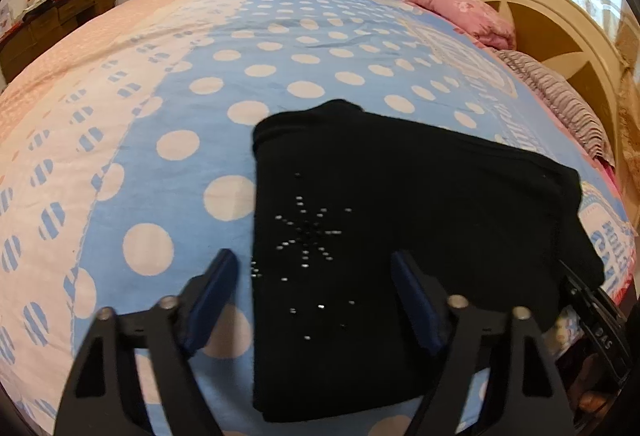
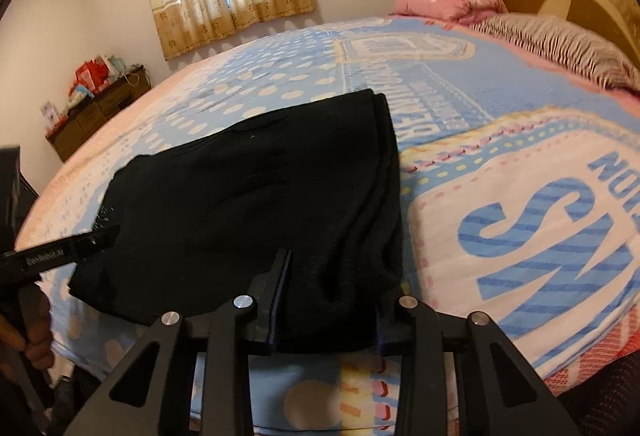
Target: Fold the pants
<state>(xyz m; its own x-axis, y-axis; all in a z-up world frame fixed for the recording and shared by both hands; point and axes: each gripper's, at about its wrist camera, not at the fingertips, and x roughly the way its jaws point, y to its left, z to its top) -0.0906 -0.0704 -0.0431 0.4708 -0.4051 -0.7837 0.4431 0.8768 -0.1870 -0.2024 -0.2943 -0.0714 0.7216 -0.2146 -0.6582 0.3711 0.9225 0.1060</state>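
Pants (image 1: 400, 236), black and folded into a flat rectangle with a rhinestone star, lie at the near edge of the polka-dot bedspread (image 1: 200, 88), the left gripper (image 1: 316, 300) spread wide over their left edge without touching, the right gripper (image 2: 332, 300) narrowed around their bunched near-right corner.

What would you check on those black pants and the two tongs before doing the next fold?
1. Pants lie in a compact folded stack on the bed: ok.
2. Left tongs open, straddling the pants' near left corner: ok.
3. Right tongs around the bunched right end: ok.
4. Right pads actually pinching the cloth: cannot tell.
5. Right end smooth: not ok, it bunches.
6. Bedspread beyond the pants bare for folding: ok.
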